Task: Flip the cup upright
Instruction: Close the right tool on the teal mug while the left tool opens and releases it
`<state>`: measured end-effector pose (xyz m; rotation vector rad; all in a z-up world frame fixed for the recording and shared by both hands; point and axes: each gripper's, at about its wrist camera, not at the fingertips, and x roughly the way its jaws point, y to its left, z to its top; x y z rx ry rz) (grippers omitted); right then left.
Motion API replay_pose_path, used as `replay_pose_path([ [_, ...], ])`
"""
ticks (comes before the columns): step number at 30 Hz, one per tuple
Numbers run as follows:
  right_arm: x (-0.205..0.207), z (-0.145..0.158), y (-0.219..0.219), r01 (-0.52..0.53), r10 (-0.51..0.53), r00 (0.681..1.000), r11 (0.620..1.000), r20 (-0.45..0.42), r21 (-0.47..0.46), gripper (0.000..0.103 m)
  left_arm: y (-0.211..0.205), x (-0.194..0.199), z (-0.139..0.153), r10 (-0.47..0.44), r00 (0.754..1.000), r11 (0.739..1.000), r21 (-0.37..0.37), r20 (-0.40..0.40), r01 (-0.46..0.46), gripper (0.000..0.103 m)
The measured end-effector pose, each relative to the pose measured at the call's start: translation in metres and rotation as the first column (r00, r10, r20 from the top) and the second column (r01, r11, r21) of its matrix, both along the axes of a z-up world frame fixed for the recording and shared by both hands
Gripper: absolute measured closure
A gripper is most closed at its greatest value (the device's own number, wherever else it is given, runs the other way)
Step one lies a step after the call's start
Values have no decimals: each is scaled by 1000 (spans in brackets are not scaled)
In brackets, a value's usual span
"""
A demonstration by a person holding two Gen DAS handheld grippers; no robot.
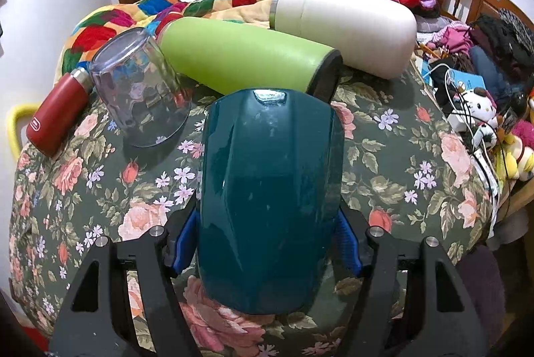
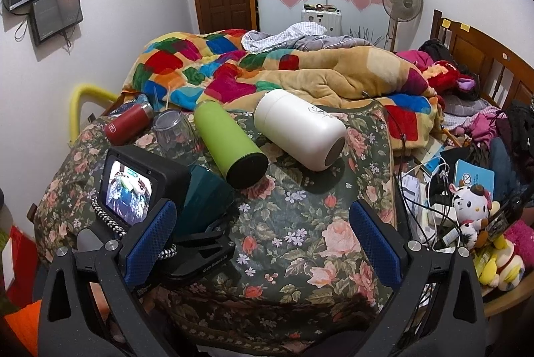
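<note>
A dark teal cup (image 1: 270, 200) stands upside down on the floral cloth (image 1: 393, 156), base up. My left gripper (image 1: 268, 243) is shut on the teal cup, its blue pads (image 1: 185, 243) pressed on both sides low on the cup. In the right wrist view the teal cup (image 2: 207, 200) shows partly behind the left gripper's camera (image 2: 137, 187). My right gripper (image 2: 263, 240) is open and empty, above the cloth to the right of the cup.
A clear glass (image 1: 143, 90) stands upside down at back left. A red flask (image 1: 56, 113), a green bottle (image 1: 247, 56) and a white tumbler (image 1: 347, 23) lie on their sides behind. Cables and plush toys (image 1: 477, 113) crowd the right edge. A quilt (image 2: 267, 66) lies beyond.
</note>
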<state>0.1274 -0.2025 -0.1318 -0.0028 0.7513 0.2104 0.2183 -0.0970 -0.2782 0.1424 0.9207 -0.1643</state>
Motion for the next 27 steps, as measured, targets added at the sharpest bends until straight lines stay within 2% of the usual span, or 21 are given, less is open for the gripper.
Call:
replay_pose_path([
  [3,0,0,-1,0,0,1000,1000,0,-1,0,-1,1,2,-10,1000,1000,1,-15,10,32],
  [5,-2,1,-1,2,-2,1000,1000,2,-2,0,-1,0,2,-20,999,1000,-14,-34,19,21],
  [6,-3,3,-1,2,-2,1000,1000,6,-3,0,-1,-2,3,-24,999,1000,-20,-36,23,20],
  [8,-6,5,-2,2,-2,1000,1000,13,-5,0,-1,-10,9,-34,999,999,-16,-20,33,16],
  [15,-16,14,0,-2,3,999,1000,44,-12,0,13,-41,39,-28,998,1000,2,58,28,15],
  [20,-20,17,8,-14,15,998,1000,57,-22,0,56,-59,64,73,991,997,-38,108,-69,14],
  [27,-8,3,24,-55,55,998,998,10,-7,0,123,-77,79,237,956,970,9,174,-242,12],
])
